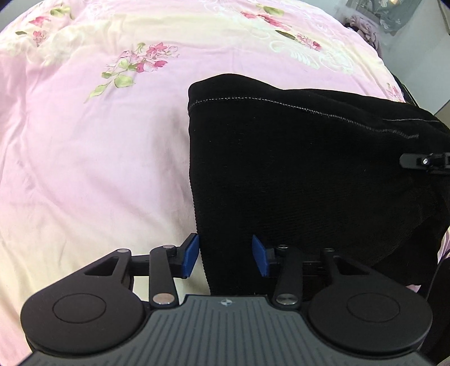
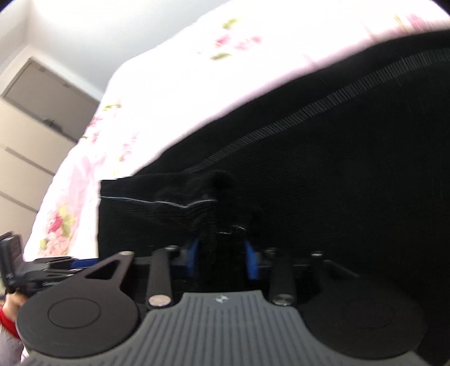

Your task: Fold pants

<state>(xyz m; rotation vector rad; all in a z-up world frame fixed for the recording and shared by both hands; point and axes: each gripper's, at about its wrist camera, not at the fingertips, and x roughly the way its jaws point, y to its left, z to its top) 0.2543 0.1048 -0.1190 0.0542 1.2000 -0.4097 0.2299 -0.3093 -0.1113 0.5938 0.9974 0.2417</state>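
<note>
Black pants [image 1: 295,169] lie partly folded on a pink floral bedsheet [image 1: 98,154], a stitched hem edge across their top. My left gripper [image 1: 225,256] is open, its blue pads straddling the near left edge of the fabric. The right gripper's tip [image 1: 422,162] shows at the far right against the pants. In the right wrist view the right gripper [image 2: 222,253] is shut on a bunched fold of the pants [image 2: 337,169] with a grey stitched hem. The left gripper [image 2: 42,270] shows at the lower left of that view.
The bedsheet [image 2: 140,98] spreads to the left and behind the pants. A beige drawer unit [image 2: 33,126] stands beside the bed at the left. Purple cloth [image 1: 365,25] lies at the far right edge of the bed.
</note>
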